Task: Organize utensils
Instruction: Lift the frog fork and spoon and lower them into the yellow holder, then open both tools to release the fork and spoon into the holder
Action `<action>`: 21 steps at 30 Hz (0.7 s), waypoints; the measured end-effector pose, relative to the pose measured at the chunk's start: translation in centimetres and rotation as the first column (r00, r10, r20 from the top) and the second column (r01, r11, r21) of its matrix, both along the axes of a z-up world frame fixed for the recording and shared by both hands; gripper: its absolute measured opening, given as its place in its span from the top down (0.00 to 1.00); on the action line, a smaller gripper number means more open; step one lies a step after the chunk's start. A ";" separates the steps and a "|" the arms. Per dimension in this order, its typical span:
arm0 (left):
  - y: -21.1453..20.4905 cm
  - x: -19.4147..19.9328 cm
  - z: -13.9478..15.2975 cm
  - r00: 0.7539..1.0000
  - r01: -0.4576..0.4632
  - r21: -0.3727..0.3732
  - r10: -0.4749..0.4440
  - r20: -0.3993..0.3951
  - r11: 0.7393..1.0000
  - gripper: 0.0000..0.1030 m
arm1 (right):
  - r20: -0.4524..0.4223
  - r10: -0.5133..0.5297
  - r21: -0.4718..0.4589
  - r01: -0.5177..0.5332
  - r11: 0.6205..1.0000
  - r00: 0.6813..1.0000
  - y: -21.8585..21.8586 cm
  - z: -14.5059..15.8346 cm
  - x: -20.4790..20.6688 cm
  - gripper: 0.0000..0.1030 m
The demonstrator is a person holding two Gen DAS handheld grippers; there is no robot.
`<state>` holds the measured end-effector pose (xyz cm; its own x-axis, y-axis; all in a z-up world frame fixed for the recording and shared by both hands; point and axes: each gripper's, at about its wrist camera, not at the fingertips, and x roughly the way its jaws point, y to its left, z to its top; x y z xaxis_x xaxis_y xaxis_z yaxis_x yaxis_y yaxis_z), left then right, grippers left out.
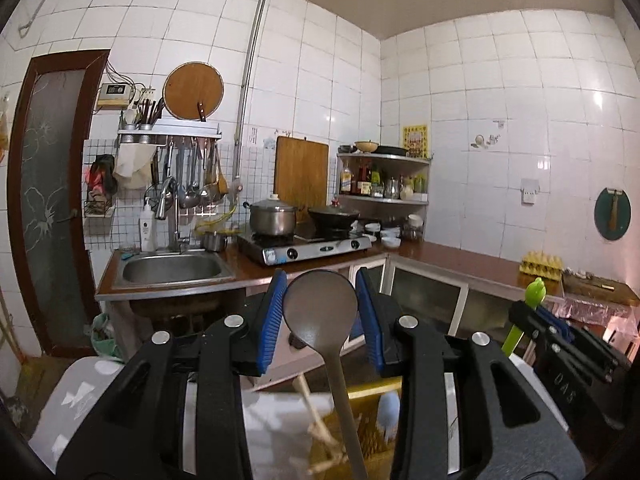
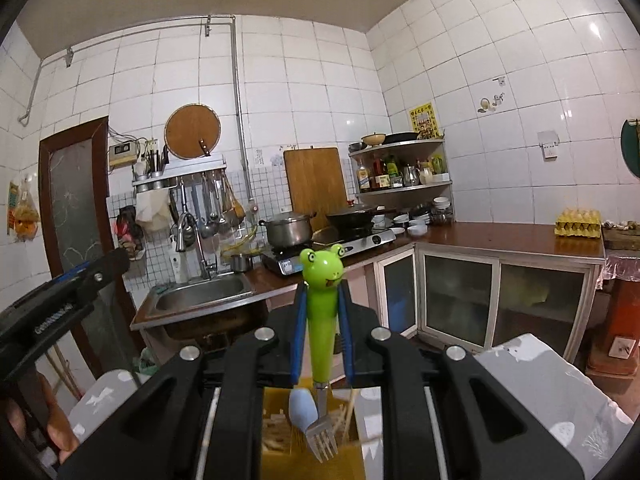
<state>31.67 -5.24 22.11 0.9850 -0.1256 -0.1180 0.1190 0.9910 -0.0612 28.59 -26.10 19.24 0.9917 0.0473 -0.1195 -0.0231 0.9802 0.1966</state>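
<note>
The spoon [image 1: 320,308] sits in the part-open left gripper [image 1: 322,300], apparently held lower down; the frog fork [image 2: 323,308] is pinched by the right gripper [image 2: 323,316]. Both are raised, unplaced (other utensils lie blurred in the yellow tray [image 2: 276,432] below).

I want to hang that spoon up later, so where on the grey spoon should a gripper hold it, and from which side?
Grip the grey spoon low on its thin straight handle, pads closing from either side across its width. The round bowl points up between the left gripper fingers, too wide and curved to pinch firmly.
</note>
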 end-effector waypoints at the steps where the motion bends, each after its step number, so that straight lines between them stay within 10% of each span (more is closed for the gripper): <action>1: -0.5 0.9 -0.3 1.000 -0.005 0.007 0.005 0.004 1.000 0.67 | -0.004 0.002 0.003 -0.002 1.000 1.000 0.1 -0.1 0.7 0.85; 21: -2.3 7.9 -12.6 0.987 -0.024 0.098 0.039 -0.156 0.995 0.66 | -0.177 -0.029 -0.068 0.017 0.998 0.984 0.1 -10.8 7.3 0.85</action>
<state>39.58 -7.55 9.50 0.9565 -0.0755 -0.2818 0.0842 0.9963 0.0187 35.89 -26.01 8.46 0.9550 0.0112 -0.2965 0.0288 0.9911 0.1301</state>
